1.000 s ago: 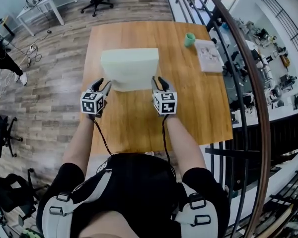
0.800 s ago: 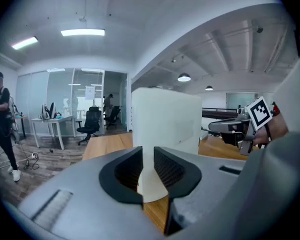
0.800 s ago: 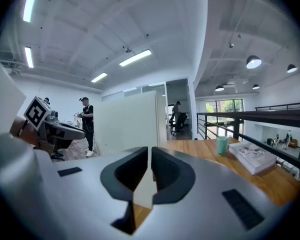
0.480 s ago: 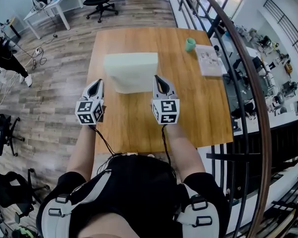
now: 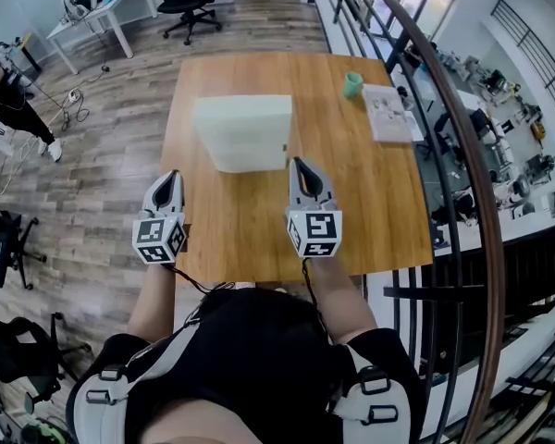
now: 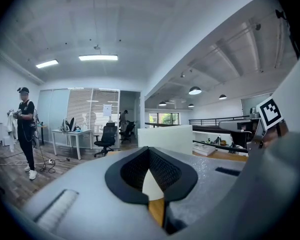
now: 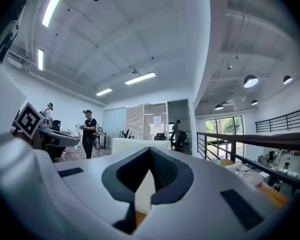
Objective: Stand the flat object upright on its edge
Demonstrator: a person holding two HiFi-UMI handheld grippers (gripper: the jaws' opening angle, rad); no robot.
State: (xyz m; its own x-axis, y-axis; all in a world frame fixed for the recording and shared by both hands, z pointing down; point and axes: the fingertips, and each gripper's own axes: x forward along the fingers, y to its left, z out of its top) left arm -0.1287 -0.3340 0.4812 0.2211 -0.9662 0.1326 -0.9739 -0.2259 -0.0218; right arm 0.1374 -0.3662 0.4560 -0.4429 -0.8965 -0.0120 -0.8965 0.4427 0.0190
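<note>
Both grippers now sit lower in frame than a second ago, drawn back from the slab toward the person, with the fingers closed up from apart.

- Wooden tabletop (image 5: 231, 220) fills mid-frame.
- White foam slab (image 5: 245, 129) is at upper centre of it, standing on its long edge with nothing touching it.
- Left gripper (image 5: 169, 176) is below-left of the slab and right gripper (image 5: 299, 165) below-right, both clear of it.
- Fingers (image 6: 135, 171) are together in each gripper view, with nothing between them.

Judged: the standing step is done and the retreat is in hand. The next move only calls for keeping clear and not jarring the tabletop.
</note>
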